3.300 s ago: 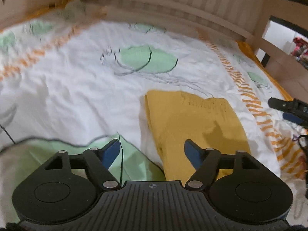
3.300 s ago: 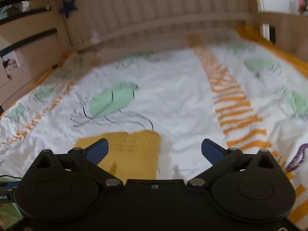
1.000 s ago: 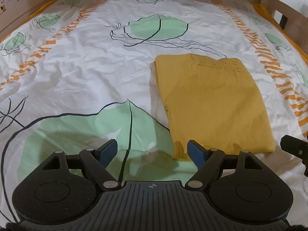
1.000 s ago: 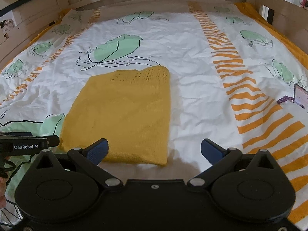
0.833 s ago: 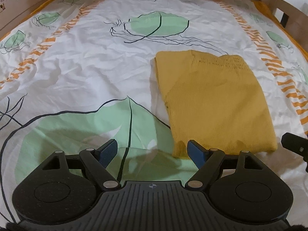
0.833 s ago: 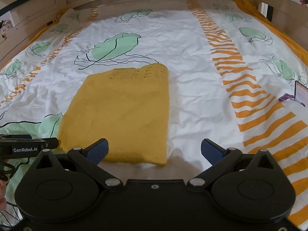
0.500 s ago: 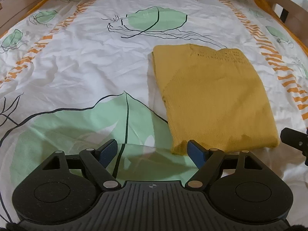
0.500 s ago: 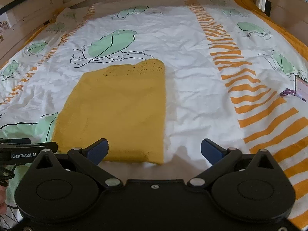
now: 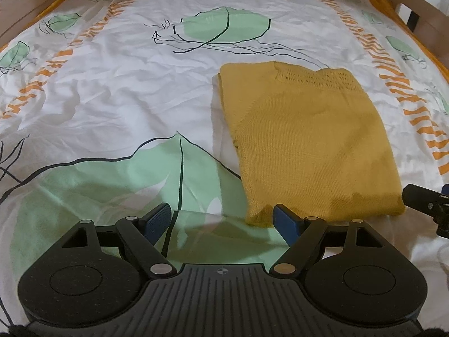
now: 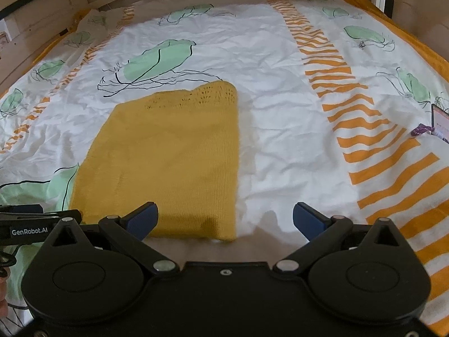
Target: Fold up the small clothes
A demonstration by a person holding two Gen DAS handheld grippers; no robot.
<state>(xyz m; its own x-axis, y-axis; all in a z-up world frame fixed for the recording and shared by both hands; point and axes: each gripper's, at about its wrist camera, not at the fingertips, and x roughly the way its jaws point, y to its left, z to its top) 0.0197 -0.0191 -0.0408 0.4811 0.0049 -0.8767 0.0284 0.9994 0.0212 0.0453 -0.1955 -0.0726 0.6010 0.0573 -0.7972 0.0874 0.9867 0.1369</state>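
I see the yellow knit top point(image 9: 306, 143) folded into a flat rectangle on the bed point(image 9: 112, 90), near its middle. My left gripper point(image 9: 221, 220) hangs wide open at the top's near-left corner, my right gripper point(image 10: 224, 219) wide open at its near-right corner, both empty

One label is legible: "GenRobot.AI", white on the black left gripper point(image 10: 36, 226), at 9 o'clock in the right wrist view. No other text is readable.
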